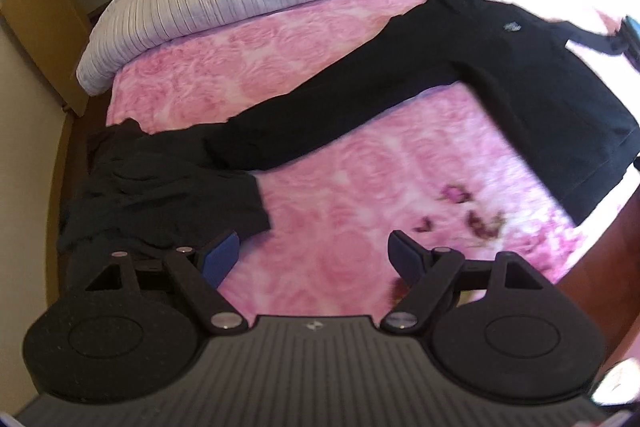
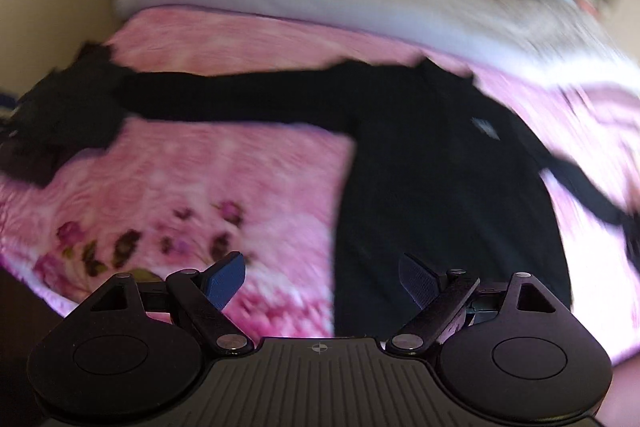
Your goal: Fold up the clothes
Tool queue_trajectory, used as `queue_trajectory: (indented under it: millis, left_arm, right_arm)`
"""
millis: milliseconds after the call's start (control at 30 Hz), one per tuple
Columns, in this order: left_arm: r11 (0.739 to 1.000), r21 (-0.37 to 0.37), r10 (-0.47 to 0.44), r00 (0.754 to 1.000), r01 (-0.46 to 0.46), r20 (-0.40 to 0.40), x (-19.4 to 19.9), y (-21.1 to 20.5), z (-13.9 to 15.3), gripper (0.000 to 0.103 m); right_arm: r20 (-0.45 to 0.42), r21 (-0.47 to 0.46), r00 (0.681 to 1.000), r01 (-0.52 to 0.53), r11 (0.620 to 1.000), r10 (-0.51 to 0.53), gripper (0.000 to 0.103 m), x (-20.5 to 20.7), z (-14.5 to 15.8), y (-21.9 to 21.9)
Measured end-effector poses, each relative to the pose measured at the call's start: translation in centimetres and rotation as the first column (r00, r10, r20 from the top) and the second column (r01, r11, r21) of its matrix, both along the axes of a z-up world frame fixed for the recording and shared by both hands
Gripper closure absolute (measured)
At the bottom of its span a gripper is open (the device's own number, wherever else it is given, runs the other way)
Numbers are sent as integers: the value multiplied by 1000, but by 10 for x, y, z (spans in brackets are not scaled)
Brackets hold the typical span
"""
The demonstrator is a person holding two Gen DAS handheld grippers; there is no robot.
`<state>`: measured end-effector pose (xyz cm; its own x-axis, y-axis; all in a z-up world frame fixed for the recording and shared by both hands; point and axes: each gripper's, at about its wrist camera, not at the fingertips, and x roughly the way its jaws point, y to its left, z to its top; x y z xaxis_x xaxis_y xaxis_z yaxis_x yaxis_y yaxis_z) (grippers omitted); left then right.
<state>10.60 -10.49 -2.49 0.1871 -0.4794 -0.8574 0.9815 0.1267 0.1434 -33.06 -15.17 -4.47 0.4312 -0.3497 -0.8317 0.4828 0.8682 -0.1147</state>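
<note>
Lying spread flat on the pink bed [image 1: 320, 131], the black sweater [image 2: 420, 167] has one sleeve touching a dark pile [image 1: 160, 187], so either spread, empty claw, left [image 1: 314, 259] or right [image 2: 322, 281], might snag both.

Motion blurs the right wrist view, and the black top's [image 1: 520, 75] far sleeve runs off the edge

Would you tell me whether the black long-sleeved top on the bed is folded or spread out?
Spread out: the black top lies flat on the pink blanket, its sleeves stretched to both sides.
</note>
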Motion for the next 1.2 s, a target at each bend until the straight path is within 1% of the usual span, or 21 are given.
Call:
queue_trajectory:
  millis: [100, 200, 233, 267, 333, 367, 467, 500, 600, 667, 733, 800, 867, 933, 1000, 1033, 1067, 1100, 1133, 1200]
  left_arm:
    - [997, 22, -73, 995, 71, 74, 21, -18, -14, 24]
    - [987, 40, -161, 977, 157, 141, 42, -39, -28, 24]
    - [982, 49, -188, 969, 182, 163, 50, -46, -33, 24]
    - [976, 59, -215, 959, 207, 184, 59, -53, -39, 24]
    - [972, 65, -235, 950, 226, 206, 76, -69, -46, 24]
    - [973, 65, -231, 950, 223, 210, 85, -75, -50, 24]
    - [978, 60, -207, 955, 199, 214, 113, -90, -62, 24]
    - [982, 50, -191, 960, 185, 206, 120, -92, -66, 24]
    - [992, 13, -126, 978, 125, 166, 143, -99, -77, 24]
    - [998, -12, -64, 990, 67, 128, 155, -101, -83, 24]
    - [999, -41, -5, 995, 9, 98, 166, -99, -86, 24]
    - [998, -54, 38, 995, -33, 94, 172, -95, -89, 24]
    - [996, -58, 72, 994, -67, 88, 177, -91, -92, 24]
    - [993, -57, 108, 992, -104, 70, 182, -85, -95, 24]
    - [990, -52, 131, 989, -128, 62, 185, -80, -97, 24]
    - [990, -49, 138, 989, -135, 61, 186, -78, -98, 24]
    - [989, -46, 145, 988, -142, 61, 187, -76, -99, 24]
    - [989, -45, 147, 987, -144, 62, 186, -74, -98, 24]
    - [989, -44, 146, 987, -143, 65, 185, -73, -97, 24]
    - [989, -52, 140, 988, -137, 67, 181, -73, -92, 24]
  right_arm:
    - [3, -31, 991, -131, 991, 131, 16, 46, -8, 9]
    - [2, -56, 965, -262, 963, 263, 17, 96, -22, 16]
    - [-2, -65, 951, -308, 949, 309, 21, 113, -28, 17]
    - [-7, -73, 935, -354, 933, 354, 33, 130, -34, 19]
    - [-17, -80, 901, -433, 898, 433, 46, 164, -48, 22]
    - [-23, -80, 888, -460, 884, 460, 48, 182, -59, 22]
    - [-26, -46, 854, -520, 853, 520, 49, 235, -95, 24]
    - [-30, -39, 840, -543, 839, 542, 49, 253, -108, 26]
    - [-50, -51, 775, -632, 774, 630, 49, 304, -145, 37]
    - [-65, -80, 737, -676, 732, 673, 49, 333, -168, 46]
    - [-86, -123, 703, -711, 692, 706, 49, 359, -187, 55]
    - [-117, -155, 679, -734, 662, 725, 49, 379, -207, 61]
    - [-156, -165, 654, -756, 633, 740, 49, 395, -227, 67]
    - [-184, -155, 627, -779, 608, 757, 49, 405, -242, 70]
    - [-194, -154, 611, -791, 592, 767, 49, 412, -252, 71]
    - [-195, -155, 611, -792, 591, 768, 49, 415, -255, 70]
    - [-187, -151, 617, -787, 598, 764, 56, 416, -254, 67]
    - [-176, -146, 625, -781, 608, 760, 69, 418, -253, 64]
    - [-158, -145, 636, -771, 620, 755, 92, 417, -247, 59]
    - [-109, -141, 662, -749, 647, 742, 93, 414, -231, 48]
